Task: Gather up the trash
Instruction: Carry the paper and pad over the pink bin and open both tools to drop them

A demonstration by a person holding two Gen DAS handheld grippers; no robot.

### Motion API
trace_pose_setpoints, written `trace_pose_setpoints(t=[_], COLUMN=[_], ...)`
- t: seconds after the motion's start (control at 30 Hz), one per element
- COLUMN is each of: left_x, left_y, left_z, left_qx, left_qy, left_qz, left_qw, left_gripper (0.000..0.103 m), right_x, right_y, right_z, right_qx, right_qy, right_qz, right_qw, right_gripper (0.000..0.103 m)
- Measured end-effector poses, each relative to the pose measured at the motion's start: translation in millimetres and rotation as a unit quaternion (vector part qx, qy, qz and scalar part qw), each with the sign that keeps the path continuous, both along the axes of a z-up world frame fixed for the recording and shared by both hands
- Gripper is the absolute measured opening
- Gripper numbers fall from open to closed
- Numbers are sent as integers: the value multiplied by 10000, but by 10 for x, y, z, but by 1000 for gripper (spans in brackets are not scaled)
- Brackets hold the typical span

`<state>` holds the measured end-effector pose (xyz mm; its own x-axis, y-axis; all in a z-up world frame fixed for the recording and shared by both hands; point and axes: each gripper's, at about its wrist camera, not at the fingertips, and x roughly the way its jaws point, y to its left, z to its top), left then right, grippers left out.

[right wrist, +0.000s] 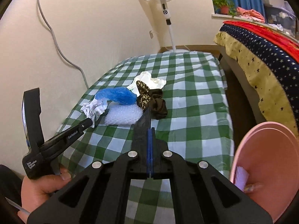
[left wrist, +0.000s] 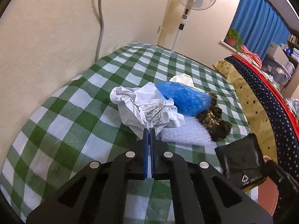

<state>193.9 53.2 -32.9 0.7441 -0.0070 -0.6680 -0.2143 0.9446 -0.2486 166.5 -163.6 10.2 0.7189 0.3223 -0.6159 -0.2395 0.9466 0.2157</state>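
Your left gripper (left wrist: 149,130) is pinched tight on the crumpled paper (left wrist: 142,104), just off the checked cloth (left wrist: 65,130). Your right gripper (right wrist: 150,130) squeezes a flat black bag (right wrist: 143,123). You are picking up trash. Next, carry both to the pink bin (right wrist: 271,149).

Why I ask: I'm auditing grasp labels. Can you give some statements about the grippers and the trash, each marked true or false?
1. The left gripper is shut on the crumpled paper. True.
2. The right gripper is open and holds nothing. False: it is shut on a black plastic bag.
3. The blue plastic bag lies on the checked cloth. True.
4. The pink bin is at the left of the right wrist view. False: it is at the right edge.
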Motion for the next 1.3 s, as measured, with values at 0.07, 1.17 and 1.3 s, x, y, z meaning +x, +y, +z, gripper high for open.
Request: trace_pose_setpoints(t=[0.07, 1.17, 1.3], left_x=[-62, -951, -950], left_y=[-16, -611, -671], left_z=[30, 515, 525], left_qx=[7, 425, 438], left_qy=[-34, -641, -682], left_qz=[-36, -962, -1048], left_qw=[10000, 9924, 9912], left_gripper=[2, 2, 2], right_x=[-86, -953, -983], right_y=[-37, -709, -750], right_z=[42, 456, 483], right_qx=[-17, -81, -133], right_qy=[-83, -963, -1014], right_qz=[-56, -995, -1071], right_qw=[9999, 9903, 9890], right_gripper=[0, 0, 0])
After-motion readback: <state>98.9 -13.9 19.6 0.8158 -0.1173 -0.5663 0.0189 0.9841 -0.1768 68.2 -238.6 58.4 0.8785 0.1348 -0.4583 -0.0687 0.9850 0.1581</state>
